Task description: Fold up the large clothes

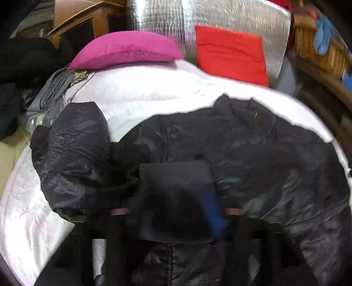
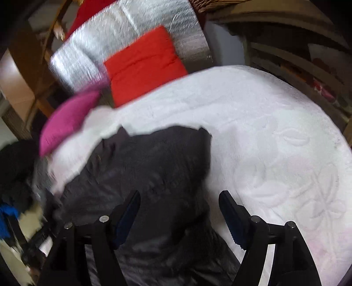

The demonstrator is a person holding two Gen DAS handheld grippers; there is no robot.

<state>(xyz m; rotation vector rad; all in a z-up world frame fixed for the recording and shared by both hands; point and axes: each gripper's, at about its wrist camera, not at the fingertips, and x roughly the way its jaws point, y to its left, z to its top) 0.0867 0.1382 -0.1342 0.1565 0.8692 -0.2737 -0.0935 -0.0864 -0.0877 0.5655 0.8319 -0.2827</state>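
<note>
A dark, shiny padded jacket (image 1: 231, 140) lies spread on a white embossed blanket (image 1: 140, 92). One sleeve (image 1: 74, 154) is bunched at its left. In the blurred left wrist view my left gripper (image 1: 176, 204) is low in the picture, shut on a dark ribbed cuff (image 1: 173, 176) of the jacket. A blue pad (image 1: 212, 209) shows beside the cuff. In the right wrist view my right gripper (image 2: 179, 194) stands open just above the jacket (image 2: 154, 162), near its right edge. Nothing is pressed between its fingers (image 2: 228, 206).
A magenta pillow (image 1: 127, 49) and a red cushion (image 1: 231, 52) lie at the blanket's far edge, against a silver foil mat (image 1: 220, 15). Dark and grey clothes (image 1: 26, 66) are piled at the left. Wicker and wooden furniture (image 1: 319, 55) stands at the right. Bare white blanket (image 2: 275, 143) spreads right of the jacket.
</note>
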